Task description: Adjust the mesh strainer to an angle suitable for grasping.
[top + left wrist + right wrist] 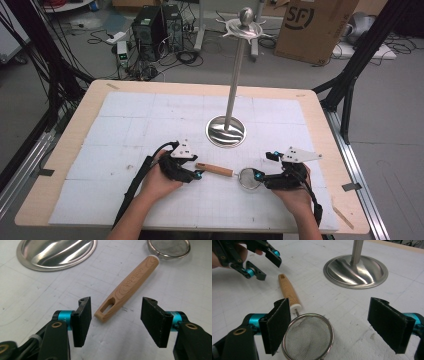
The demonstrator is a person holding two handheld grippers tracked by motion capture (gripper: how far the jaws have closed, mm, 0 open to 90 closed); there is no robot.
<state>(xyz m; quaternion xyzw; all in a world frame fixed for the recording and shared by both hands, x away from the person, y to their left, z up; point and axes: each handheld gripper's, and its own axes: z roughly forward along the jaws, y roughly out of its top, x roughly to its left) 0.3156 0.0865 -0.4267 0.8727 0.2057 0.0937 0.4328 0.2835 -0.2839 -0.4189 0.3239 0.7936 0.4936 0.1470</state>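
A small strainer lies flat on the white mat, its wooden handle (215,169) pointing left and its mesh bowl (248,177) to the right. My left gripper (198,174) is at the handle's slotted end. In the left gripper view it (116,320) stands open, and the handle (130,285) lies just ahead of the gap, untouched by either pad. My right gripper (257,176) is at the bowl. In the right gripper view it (332,327) is wide open, with the mesh bowl (308,336) low between the jaws, close to the left one. The left gripper (265,263) shows beyond the handle (289,292).
A tall steel stand (234,85) rises from a round shiny base (226,131) just behind the strainer, with hooks at its top. The base (56,252) (355,271) is close ahead of both grippers. The wooden table edge (65,150) frames the mat.
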